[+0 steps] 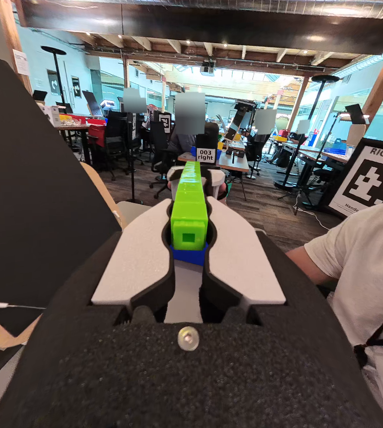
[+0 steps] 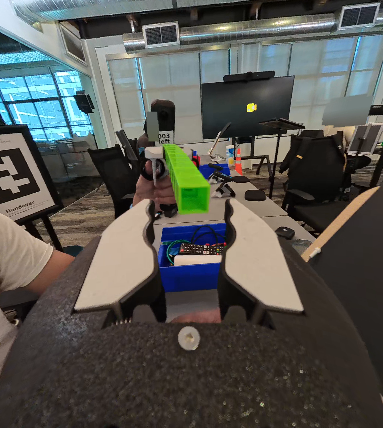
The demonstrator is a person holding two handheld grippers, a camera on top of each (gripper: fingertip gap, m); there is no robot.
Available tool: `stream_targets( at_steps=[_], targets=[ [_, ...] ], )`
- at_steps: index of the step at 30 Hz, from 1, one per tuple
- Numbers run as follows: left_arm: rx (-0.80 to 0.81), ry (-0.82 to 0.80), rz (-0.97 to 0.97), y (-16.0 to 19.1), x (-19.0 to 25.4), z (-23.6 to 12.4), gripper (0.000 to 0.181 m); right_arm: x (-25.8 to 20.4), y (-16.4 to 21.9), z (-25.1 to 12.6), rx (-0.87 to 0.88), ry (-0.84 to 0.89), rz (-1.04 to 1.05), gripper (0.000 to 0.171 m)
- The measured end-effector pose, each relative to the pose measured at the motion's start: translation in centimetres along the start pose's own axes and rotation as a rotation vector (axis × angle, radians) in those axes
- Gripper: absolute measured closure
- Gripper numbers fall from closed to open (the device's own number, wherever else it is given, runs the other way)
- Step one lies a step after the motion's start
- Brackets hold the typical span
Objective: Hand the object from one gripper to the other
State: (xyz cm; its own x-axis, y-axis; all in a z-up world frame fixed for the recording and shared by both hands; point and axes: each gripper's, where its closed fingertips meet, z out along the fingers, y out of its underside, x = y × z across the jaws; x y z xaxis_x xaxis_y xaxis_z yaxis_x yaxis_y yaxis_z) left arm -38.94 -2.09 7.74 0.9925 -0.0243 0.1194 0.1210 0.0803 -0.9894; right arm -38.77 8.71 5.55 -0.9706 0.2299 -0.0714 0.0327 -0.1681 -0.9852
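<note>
A long bright-green bar made of joined cube segments is clamped near its near end between the white fingers of my left gripper. It points straight ahead toward my right gripper, whose fingers stand on either side of the bar's far end. A blue piece shows just under the bar's near end; I cannot tell whether it belongs to the bar. In the right wrist view my right gripper is open, and the bar's hollow end hangs just beyond and slightly above its fingertips. A hand holds the left gripper behind it.
A blue bin with a remote control and cables sits on a grey table below the right gripper. Black office chairs stand around. Marker boards on easels flank a person's arm in a white sleeve. The gap from one gripper's tips to the other's is roughly 12 centimeters.
</note>
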Motion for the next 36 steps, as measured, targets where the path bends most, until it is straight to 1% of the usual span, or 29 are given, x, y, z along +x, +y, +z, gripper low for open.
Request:
stream_targets(
  at_steps=[3,5,6,7,10,12,13,14,16,18,20,21,23,26,28,29,31,34,35,36],
  targets=[
    [-0.031,0.03,0.001,0.7,0.3,1.1,0.158,-0.1,0.1,0.4,0.011,-0.023,0.018,0.118],
    [-0.042,0.041,-0.015,1.0,0.3,1.9,0.158,-0.2,0.2,0.5,0.013,-0.045,0.024,0.127],
    [-0.059,0.046,-0.019,1.4,0.3,2.3,0.158,-0.4,0.2,0.4,0.015,-0.07,0.028,0.14],
    [-0.059,0.033,-0.016,1.5,0.0,2.6,0.158,-0.7,0.4,0.4,0.002,-0.095,0.031,0.147],
    [-0.059,0.022,-0.009,1.7,-0.3,2.9,0.158,-0.2,0.4,0.1,-0.015,-0.088,0.051,0.147],
    [-0.086,0.002,0.021,2.2,-0.6,3.1,0.158,0.0,0.5,-0.1,-0.029,-0.074,0.051,0.147],
    [-0.093,-0.033,0.042,2.3,-1.0,3.1,0.156,0.2,0.5,-0.2,-0.034,-0.062,0.056,0.147],
    [-0.104,-0.085,0.072,2.4,-1.6,3.1,0.151,0.5,0.3,-0.4,-0.031,-0.043,0.058,0.147],
    [-0.132,-0.238,0.173,2.3,-3.1,2.7,0.13,1.1,0.0,-1.0,-0.024,0.002,0.069,0.147],
    [-0.202,-0.419,0.344,2.3,-4.4,2.1,0.118,2.2,0.1,-1.7,-0.035,0.069,0.086,0.147],
    [-0.285,-0.586,0.568,2.1,-4.9,1.6,0.116,3.3,0.5,-2.3,-0.063,0.143,0.108,0.147],
    [-0.319,-0.649,0.675,2.0,-4.7,1.6,0.117,3.8,0.7,-2.6,-0.081,0.179,0.122,0.147],
    [-0.417,-0.715,0.838,2.7,-4.1,2.4,0.12,4.3,1.1,-2.7,-0.112,0.23,0.137,0.147],
    [-0.559,-0.776,1.056,4.5,-3.9,4.0,0.134,3.9,1.8,-2.0,-0.165,0.241,0.127,0.148],
    [-0.617,-0.82,1.171,5.4,-4.3,4.6,0.141,3.3,2.3,-1.4,-0.204,0.23,0.11,0.147],
    [-0.646,-0.823,1.186,5.9,-4.5,4.8,0.141,2.9,2.5,-1.0,-0.221,0.22,0.103,0.148],
    [-0.694,-0.811,1.154,6.8,-5.1,4.9,0.141,2.3,3.0,-0.6,-0.256,0.195,0.094,0.147],
    [-0.745,-0.825,1.162,7.3,-6.0,4.4,0.142,1.8,3.6,-0.3,-0.296,0.177,0.081,0.148],
    [-0.764,-0.827,1.164,7.6,-6.2,4.3,0.145,1.8,3.7,-0.2,-0.3,0.175,0.08,0.148],
    [-0.778,-0.813,1.164,7.9,-6.3,4.3,0.155,1.8,3.7,-0.2,-0.299,0.177,0.079,0.148]
  ],
)
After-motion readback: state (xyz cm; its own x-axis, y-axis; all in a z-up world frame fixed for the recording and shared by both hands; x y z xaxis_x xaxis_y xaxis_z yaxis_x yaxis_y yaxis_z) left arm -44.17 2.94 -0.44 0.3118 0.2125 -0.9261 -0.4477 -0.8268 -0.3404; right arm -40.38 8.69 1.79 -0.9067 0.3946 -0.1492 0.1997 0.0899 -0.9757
